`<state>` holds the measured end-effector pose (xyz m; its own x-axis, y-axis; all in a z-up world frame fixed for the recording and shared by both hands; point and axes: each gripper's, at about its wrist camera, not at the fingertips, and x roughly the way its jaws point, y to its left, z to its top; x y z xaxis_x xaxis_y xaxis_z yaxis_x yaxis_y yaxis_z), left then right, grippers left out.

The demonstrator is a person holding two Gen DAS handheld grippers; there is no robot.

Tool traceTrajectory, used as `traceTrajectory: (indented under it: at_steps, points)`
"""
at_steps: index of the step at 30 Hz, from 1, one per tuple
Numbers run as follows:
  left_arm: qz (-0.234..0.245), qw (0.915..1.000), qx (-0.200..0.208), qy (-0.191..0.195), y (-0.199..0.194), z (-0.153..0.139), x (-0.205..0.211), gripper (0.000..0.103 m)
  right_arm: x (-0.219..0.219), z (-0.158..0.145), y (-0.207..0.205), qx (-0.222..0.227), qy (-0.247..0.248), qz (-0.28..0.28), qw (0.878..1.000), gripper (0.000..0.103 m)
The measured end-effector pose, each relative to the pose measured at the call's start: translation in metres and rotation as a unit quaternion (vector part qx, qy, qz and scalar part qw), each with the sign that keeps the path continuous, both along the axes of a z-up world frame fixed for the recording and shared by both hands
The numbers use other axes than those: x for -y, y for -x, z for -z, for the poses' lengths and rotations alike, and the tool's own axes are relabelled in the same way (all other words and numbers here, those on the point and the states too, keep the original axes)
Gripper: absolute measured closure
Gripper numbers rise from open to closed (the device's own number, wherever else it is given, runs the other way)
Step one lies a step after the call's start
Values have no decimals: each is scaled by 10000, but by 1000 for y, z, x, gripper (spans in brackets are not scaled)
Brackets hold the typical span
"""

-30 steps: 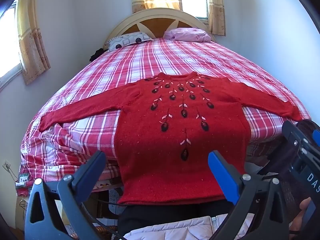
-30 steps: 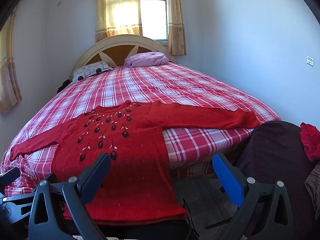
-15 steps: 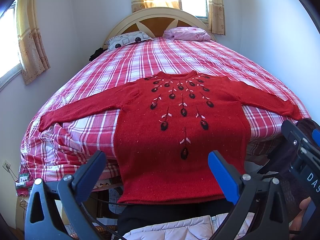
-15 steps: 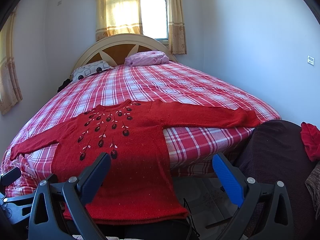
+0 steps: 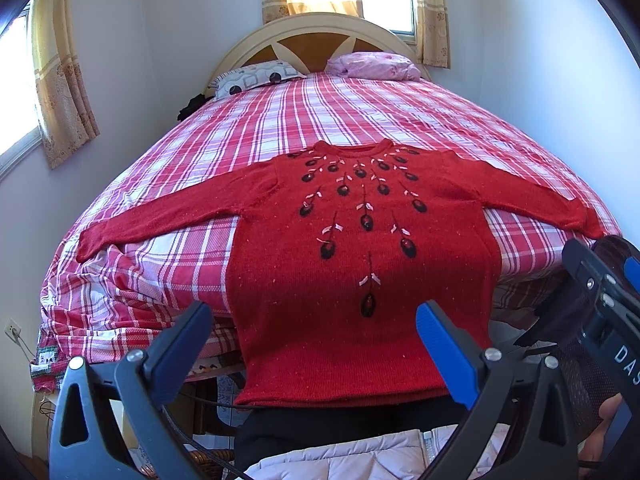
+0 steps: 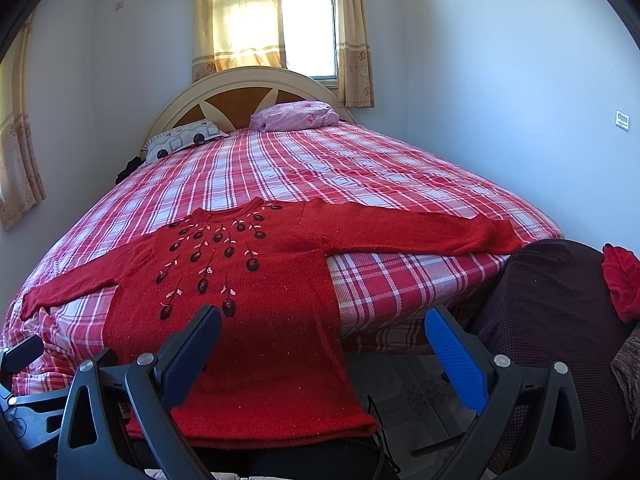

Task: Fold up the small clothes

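Red knitted sweater spread flat on the bed, both claws wide open and holding nothing.

The red knitted sweater with dark embroidered flowers (image 5: 360, 272) lies face up on the bed with the red-and-white checked sheet (image 5: 360, 120), both sleeves stretched out sideways and its hem hanging over the near edge. The left claw (image 5: 312, 344) hovers in front of the hem, apart from the cloth; the right claw (image 6: 320, 344) hovers near the sweater's right side, also clear of it. A pink pillow (image 5: 372, 66) and a grey patterned pillow (image 5: 256, 78) rest against the cream arched headboard (image 5: 316, 28).
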<state>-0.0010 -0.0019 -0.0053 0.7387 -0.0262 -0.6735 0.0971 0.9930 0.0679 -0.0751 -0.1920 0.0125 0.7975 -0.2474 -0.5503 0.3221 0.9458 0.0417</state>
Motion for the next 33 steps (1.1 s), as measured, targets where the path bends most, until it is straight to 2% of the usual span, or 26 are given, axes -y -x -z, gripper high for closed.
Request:
traceTrajectory:
  at_steps: [26, 33]
  points:
    - [-20, 9999, -132, 19, -2, 5, -3, 0, -1, 3, -1, -36, -24, -7, 10000, 1]
    - [-57, 9997, -250, 55, -8, 8, -7, 0, -1, 13, -5, -135, -137, 3, 9998, 1]
